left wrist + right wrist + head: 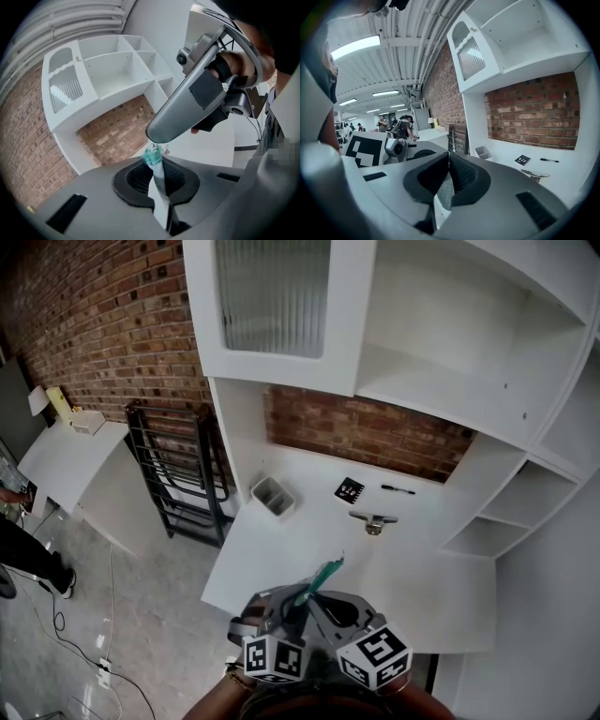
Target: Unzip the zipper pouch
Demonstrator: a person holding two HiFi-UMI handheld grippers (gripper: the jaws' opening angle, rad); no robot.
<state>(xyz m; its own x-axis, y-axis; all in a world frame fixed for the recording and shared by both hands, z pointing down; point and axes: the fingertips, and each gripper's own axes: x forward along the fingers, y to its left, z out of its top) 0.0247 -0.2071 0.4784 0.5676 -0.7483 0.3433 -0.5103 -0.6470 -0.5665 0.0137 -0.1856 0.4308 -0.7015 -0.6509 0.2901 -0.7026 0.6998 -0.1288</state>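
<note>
Yanking from here could go sideways. Your left claw [158, 176] is clamped on the zipper pouch [159, 185] near its teal end, up above the table [422, 587]. Your right claw [447, 171] is pinched on what looks like the zipper pull [153, 147]. That grip's tiny, so it might pop off. The zipper pouch looks flat and empty; I can't tell what's in the gray bin [281, 507].

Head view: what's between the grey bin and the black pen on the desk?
A black square marker card, flat on the desk between bin and pen. The metal piece lies off that line. Clearest in the head view.
</note>
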